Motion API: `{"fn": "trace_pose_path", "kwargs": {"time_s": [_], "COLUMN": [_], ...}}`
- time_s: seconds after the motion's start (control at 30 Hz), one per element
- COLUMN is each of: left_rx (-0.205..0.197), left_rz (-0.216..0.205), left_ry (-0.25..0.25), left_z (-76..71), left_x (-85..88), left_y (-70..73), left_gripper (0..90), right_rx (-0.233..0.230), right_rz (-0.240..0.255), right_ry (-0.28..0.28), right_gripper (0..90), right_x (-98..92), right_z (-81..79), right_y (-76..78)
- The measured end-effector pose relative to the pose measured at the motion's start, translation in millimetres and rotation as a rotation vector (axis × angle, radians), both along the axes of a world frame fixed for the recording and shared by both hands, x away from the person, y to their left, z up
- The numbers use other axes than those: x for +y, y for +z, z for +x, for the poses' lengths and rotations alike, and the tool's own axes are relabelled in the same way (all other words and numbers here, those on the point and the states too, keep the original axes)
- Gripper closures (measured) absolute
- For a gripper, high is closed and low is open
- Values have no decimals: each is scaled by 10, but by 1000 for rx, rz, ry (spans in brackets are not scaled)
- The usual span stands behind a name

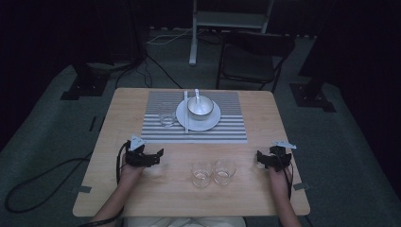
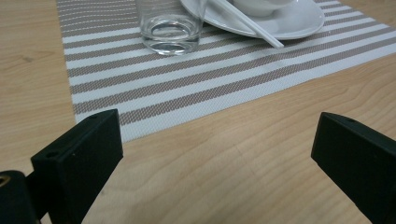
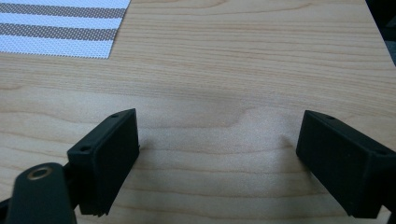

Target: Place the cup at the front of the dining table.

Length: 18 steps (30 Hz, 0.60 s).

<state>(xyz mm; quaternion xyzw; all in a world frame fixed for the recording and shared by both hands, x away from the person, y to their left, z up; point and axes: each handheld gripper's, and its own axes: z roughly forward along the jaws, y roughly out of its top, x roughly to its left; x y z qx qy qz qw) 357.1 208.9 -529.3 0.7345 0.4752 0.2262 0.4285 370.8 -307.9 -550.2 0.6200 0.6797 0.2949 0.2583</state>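
Observation:
A striped placemat (image 1: 227,127) lies on the far half of the wooden table (image 1: 118,189). On it sits a white plate (image 1: 213,122) that carries a metal bowl (image 1: 200,108) with a white spoon (image 1: 197,93) in it, and white chopsticks (image 1: 186,113) rest across the plate's left side. An empty glass (image 1: 167,118) stands on the mat left of the plate. Two more glasses (image 1: 202,174) (image 1: 224,170) stand side by side near the front edge. My left gripper (image 1: 158,157) rests open at the front left. The right gripper (image 1: 261,159) is open at the front right. Both hold nothing.
The left gripper (image 2: 217,144) faces the placemat (image 2: 187,88), the glass (image 2: 170,25) and the plate (image 2: 299,21) with a chopstick (image 2: 247,23). Bare wood lies before the right gripper (image 3: 219,144), with a placemat corner (image 3: 60,28) far left. A chair (image 1: 253,59) stands behind the table.

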Motion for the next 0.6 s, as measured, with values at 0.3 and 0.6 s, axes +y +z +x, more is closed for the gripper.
{"fn": "trace_pose_path", "kwargs": {"time_s": [0.3, 0.6], "left_rx": [-40, -80], "left_rz": [19, 23], "left_ry": [-15, -9], "left_z": [-206, -455], "left_x": [34, 94], "left_y": [61, 120], "left_gripper": [26, 26], "right_rx": [0, 0], "right_rz": [0, 0], "right_ry": [-1, -1], "right_gripper": [125, 124], "right_x": [0, 0], "right_z": [0, 0], "right_y": [0, 0]}}
